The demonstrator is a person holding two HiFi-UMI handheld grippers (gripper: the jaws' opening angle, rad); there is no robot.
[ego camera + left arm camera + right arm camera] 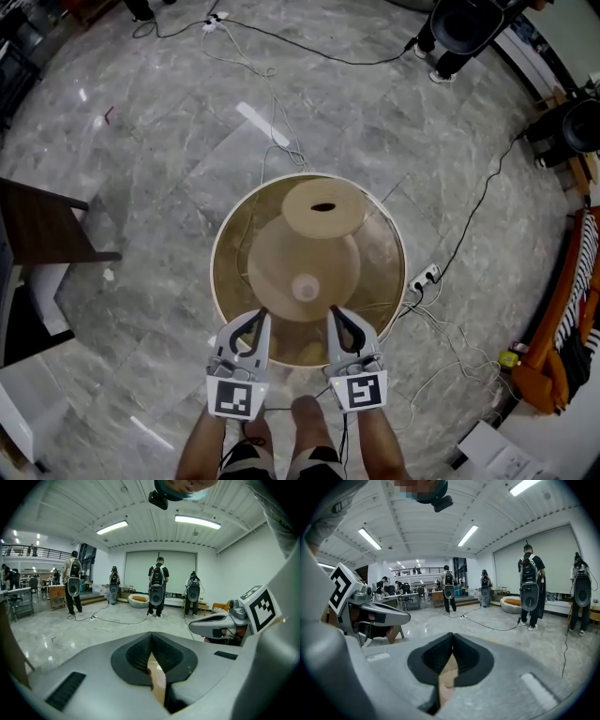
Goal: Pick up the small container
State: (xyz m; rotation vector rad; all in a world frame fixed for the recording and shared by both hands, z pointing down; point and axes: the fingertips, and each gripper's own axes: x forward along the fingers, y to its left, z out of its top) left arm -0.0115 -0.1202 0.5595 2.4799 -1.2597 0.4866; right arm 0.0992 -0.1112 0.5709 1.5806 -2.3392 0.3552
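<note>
A small pale round container (306, 288) stands on a round table (223, 240) with a white rim, above the table's tan cone-shaped base. My left gripper (263, 314) and right gripper (334, 311) hover side by side at the table's near edge. They point toward the container, one on each side and just short of it. Both sets of jaws are shut with nothing between them. The left gripper view (151, 634) and the right gripper view (453, 635) look out across the room; the container does not show in either.
A tan disc with a dark slot (323, 208) lies at the table's far side. Dark wooden furniture (42, 225) stands to the left. Cables and a power strip (424, 277) lie on the marble floor at right. Several people stand in the hall.
</note>
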